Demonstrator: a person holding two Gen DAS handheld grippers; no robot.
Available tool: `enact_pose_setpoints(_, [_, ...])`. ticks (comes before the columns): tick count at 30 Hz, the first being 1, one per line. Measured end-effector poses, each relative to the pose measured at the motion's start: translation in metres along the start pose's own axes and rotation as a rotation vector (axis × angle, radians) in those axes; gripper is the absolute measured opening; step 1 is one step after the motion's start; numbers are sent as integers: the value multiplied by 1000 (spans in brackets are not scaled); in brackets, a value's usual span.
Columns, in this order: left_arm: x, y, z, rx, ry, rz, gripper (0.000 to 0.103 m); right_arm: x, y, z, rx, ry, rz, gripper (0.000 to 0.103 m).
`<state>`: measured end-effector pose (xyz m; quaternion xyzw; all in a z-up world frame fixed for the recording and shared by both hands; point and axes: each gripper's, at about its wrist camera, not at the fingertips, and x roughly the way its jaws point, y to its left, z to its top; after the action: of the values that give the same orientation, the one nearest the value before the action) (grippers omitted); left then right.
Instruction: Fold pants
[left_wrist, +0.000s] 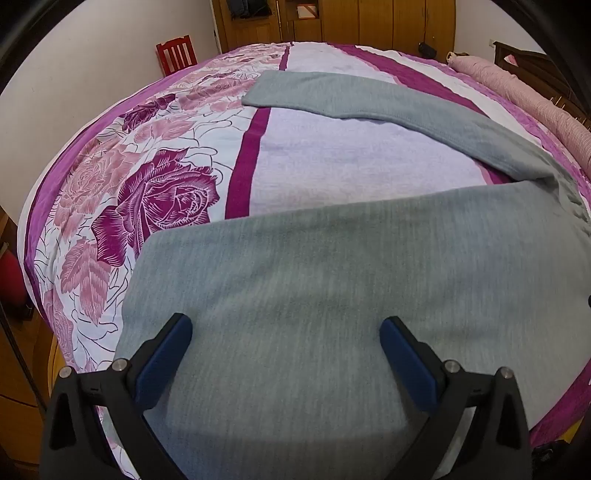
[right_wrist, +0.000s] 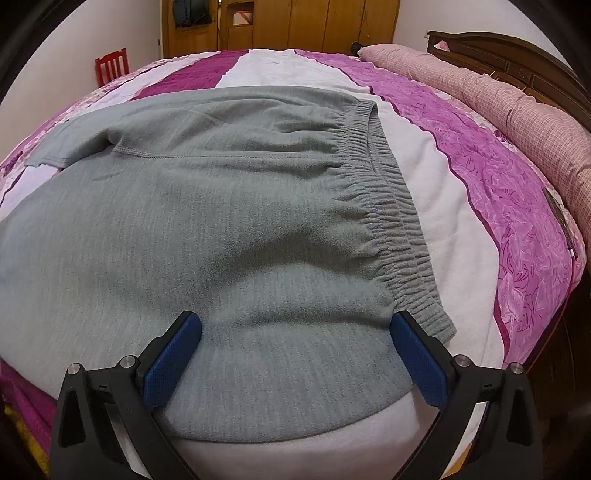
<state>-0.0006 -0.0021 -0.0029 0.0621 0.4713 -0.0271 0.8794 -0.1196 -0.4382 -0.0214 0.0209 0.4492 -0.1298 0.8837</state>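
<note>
Grey fleece pants (right_wrist: 207, 206) flat on floral bedspread (left_wrist: 155, 192), legs splayed in V, elastic waistband (right_wrist: 391, 229) toward pillow side. 0 folds done afaict, whole job left. Left gripper (left_wrist: 286, 336) wide, hovering over near leg, holding nothing. Right gripper (right_wrist: 295, 332) wide too, near waistband corner, nothing pinched.

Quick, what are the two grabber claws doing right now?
Left gripper: jaws open, holding nothing, over a leg of the grey fleece pants.
Right gripper: jaws open, holding nothing, near the pants' waistband.
</note>
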Motion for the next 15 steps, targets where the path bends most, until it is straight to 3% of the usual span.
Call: enact_pose_setpoints(15, [0, 0, 0, 0, 0, 0, 103, 0, 0, -1, 0, 3, 3, 103])
